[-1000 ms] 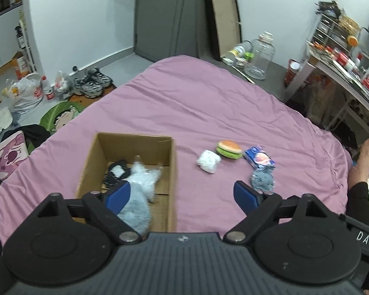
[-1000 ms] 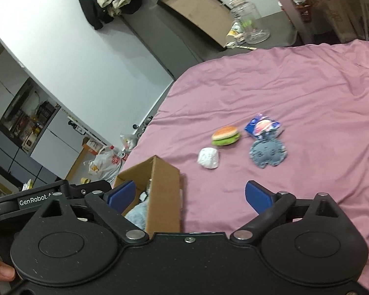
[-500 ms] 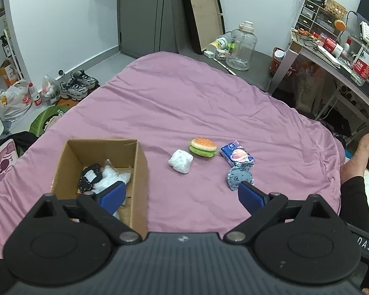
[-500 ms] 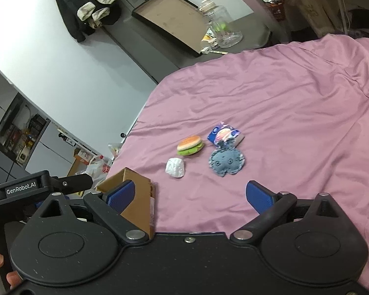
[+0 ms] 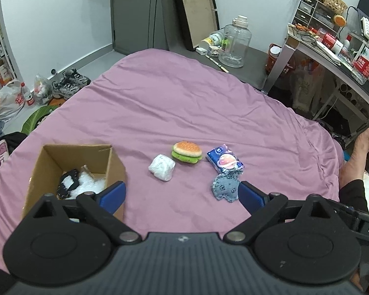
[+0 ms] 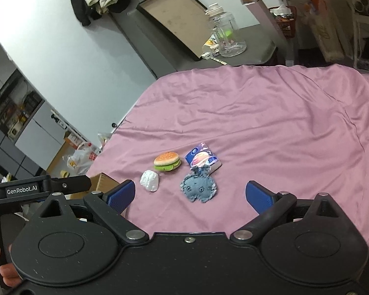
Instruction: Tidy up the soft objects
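Fuzzy blue plush, round with frayed edges, flat on pink bedspread beside tissue pack; right gripper and left gripper hovering nearby, jaws spread, empty.

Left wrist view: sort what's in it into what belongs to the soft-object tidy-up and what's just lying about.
Job:
cardboard box, some items already inside
white wad
burger toy
tissue pack
blue plush
left tool, open, holding nothing

Lying about:
sneakers on the floor
clear jug
plastic bag
cluttered desk
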Available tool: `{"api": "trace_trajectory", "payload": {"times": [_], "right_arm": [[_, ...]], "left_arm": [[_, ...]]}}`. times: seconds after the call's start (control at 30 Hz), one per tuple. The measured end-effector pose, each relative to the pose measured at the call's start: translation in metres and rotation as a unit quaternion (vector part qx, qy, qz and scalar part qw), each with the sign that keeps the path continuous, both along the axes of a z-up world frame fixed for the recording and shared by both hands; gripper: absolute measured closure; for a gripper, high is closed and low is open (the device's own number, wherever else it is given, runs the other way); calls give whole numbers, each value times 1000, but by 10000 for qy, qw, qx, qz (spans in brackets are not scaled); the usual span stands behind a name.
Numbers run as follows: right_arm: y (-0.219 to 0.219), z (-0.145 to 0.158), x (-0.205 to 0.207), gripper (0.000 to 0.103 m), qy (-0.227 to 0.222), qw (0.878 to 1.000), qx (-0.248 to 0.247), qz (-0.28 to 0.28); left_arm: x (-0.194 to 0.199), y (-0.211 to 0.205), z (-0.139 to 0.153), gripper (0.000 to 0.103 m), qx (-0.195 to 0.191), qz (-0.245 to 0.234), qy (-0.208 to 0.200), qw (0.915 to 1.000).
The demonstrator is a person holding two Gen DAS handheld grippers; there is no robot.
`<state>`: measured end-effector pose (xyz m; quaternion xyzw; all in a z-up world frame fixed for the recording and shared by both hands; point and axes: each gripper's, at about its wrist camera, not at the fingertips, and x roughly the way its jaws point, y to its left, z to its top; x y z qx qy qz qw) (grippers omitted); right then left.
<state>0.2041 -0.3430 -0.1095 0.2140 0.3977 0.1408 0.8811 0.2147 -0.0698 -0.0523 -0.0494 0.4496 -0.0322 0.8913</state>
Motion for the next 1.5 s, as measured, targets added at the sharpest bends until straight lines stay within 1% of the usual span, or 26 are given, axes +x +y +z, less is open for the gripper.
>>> {"api": "trace_trajectory", "payload": {"times": [0.2, 0.33, 0.4, 0.5, 0.6, 0.87, 1.0, 1.13, 1.2, 1.33, 1.4, 1.5], "right_arm": [[-7, -10, 20, 7, 56, 10000, -31, 62], [-11, -18, 32, 10, 133, 9998, 55, 121], [-11, -23, 34, 11, 173, 9997, 129, 124], [-9, -32, 37, 12, 249, 9995, 160, 126], [-6, -41, 40, 13, 366, 9992, 112, 121], [-1, -57, 49, 14, 508, 9987, 57, 15], [4, -66, 56, 14, 603, 9982, -1, -55], [8, -74, 62, 14, 718, 9974, -7, -67], [11, -78, 65, 14, 754, 9971, -79, -57], [17, -86, 71, 14, 847, 9964, -73, 5], [22, -90, 74, 14, 892, 9959, -121, 33], [29, -96, 80, 14, 976, 9951, -164, 80]], "left_arm": [[14, -12, -13, 6, -60, 32, -2, 10000], [24, -18, -25, 7, -120, 62, 17, 9999], [30, -20, -31, 8, -83, 94, 11, 9999], [40, -16, -40, 9, -134, 206, 69, 9997], [48, -14, -48, 9, -81, 265, 105, 9996], [72, -5, -75, 9, -62, 420, 204, 9989], [86, 1, -88, 13, -27, 453, 246, 9987], [100, 9, -105, 15, -41, 555, 409, 9976], [105, 11, -114, 18, -44, 585, 499, 9970], [111, 13, -128, 21, -57, 532, 624, 9966], [114, 14, -134, 25, -59, 494, 673, 9965], [119, 14, -145, 26, -86, 487, 785, 9957]]}}
